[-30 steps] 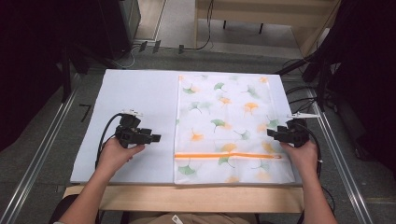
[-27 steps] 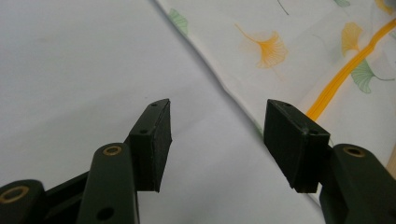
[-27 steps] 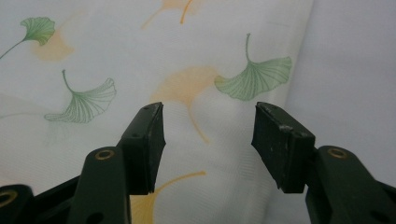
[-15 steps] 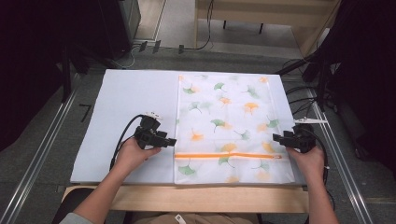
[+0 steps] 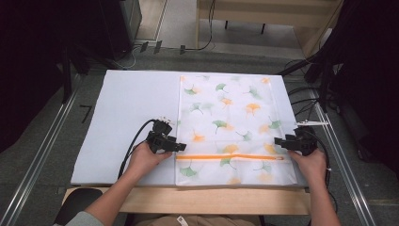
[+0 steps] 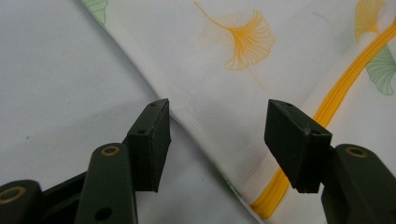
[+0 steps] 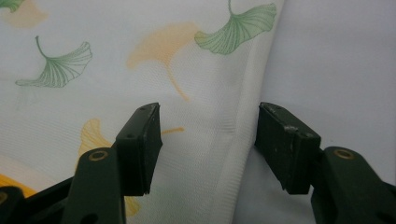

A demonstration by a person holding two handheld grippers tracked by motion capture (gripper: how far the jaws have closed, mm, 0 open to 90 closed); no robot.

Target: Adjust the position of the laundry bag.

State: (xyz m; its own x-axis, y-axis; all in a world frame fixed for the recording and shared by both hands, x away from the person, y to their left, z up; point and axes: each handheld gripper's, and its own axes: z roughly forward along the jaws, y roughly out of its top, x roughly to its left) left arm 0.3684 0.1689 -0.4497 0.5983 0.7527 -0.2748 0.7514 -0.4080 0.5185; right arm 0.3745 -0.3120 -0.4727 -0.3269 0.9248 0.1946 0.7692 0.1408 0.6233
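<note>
The left gripper [image 5: 180, 147] has slid in to the left edge of the laundry bag [image 5: 230, 108], which lies flat on the right half of the white mat [image 5: 127, 108]; both sets of jaws stand open, straddling opposite edges (pinching seems next). The right gripper [image 5: 277, 141] waits, its jaws just widened. Close views alone reveal the bag's seam [image 7: 243, 126] and orange zipper [image 6: 327, 107].

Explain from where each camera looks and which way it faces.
High view: above the person's side, looking forward and down on the mesh laundry bag; forearms, both grippers.
Left gripper view: on the left gripper, facing the bag's edge and orange zipper; open fingers.
Right gripper view: on the right gripper, facing the bag's other edge.
All share the bag.
</note>
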